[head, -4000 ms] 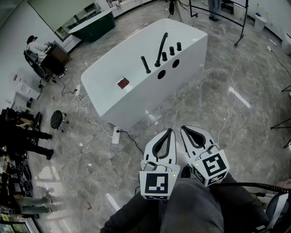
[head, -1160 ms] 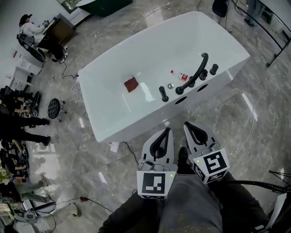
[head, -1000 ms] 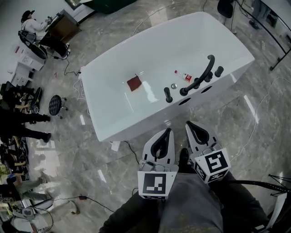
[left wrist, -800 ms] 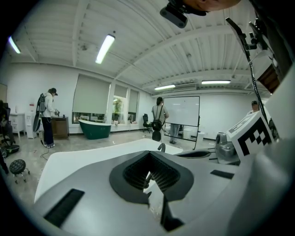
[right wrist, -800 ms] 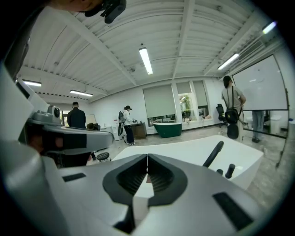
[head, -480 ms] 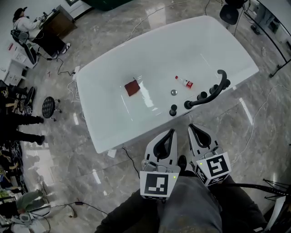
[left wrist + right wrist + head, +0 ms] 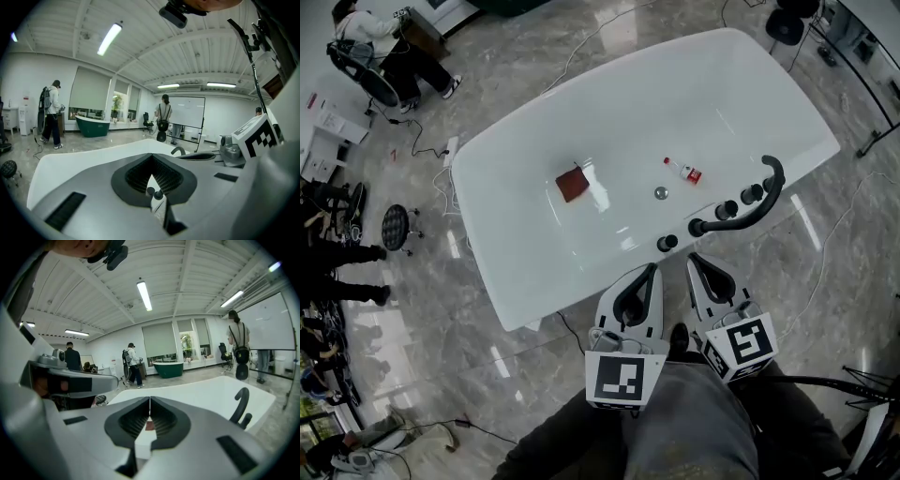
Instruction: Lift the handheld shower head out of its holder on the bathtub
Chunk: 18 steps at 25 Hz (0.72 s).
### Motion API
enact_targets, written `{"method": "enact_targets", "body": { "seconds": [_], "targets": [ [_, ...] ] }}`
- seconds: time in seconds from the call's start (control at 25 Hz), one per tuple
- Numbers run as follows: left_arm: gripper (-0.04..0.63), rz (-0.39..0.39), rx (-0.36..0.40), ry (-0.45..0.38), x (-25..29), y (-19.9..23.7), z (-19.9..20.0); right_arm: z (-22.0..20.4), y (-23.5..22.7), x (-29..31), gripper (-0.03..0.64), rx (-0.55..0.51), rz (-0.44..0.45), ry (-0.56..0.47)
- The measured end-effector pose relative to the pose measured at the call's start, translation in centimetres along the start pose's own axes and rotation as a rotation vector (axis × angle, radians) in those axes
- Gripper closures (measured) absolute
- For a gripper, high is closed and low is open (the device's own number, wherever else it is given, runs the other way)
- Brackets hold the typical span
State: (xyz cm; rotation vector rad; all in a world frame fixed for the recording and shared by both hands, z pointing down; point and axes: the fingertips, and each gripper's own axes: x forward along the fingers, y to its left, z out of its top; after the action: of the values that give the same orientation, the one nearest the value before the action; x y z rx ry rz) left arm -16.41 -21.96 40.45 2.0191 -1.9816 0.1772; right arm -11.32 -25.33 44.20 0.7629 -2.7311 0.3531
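both tongs are closed and empty: the left gripper point(image 7: 650, 273) and the right gripper point(image 7: 695, 262) each show their tips meeting in their own views, with nothing clamped. the handheld shower head point(image 7: 667, 243) sits in the near rim of the bathtub point(image 7: 516, 178), lower centre-right of the head view. it is seen end-on as a small black disc, and its holder cannot be made out. in the left gripper view only a dark blurred knob point(image 7: 154, 192) shows through the gap under the closed tips. the hands are hidden behind the marker cubes point(image 7: 623, 380) and the person's grey trousers point(image 7: 694, 436) at the bottom edge. the grippers lie side by side, pointing up-frame at the rim, tips near the shower head but apart from it. a black spout point(image 7: 748, 214) arches just right of it. marble floor point(image 7: 862, 309) lies open right of the tub.
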Motion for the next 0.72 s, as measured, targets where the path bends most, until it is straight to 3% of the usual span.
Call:
{"method": "enact_targets", "body": {
  "seconds": [0.52, 0.72],
  "targets": [
    [0.592, -0.036, -0.017, 0.034, 2.0, 5.8, -1.6, -0.4, 0.7, 5.1, 0.610, -0.035, -0.065, -0.021],
    [0.592, -0.057, -0.011, 0.061, 3.2, 6.0, -2.8, -1.1, -0.1, 5.9, 0.570, -0.036, -0.090, -0.015]
  ]
}}
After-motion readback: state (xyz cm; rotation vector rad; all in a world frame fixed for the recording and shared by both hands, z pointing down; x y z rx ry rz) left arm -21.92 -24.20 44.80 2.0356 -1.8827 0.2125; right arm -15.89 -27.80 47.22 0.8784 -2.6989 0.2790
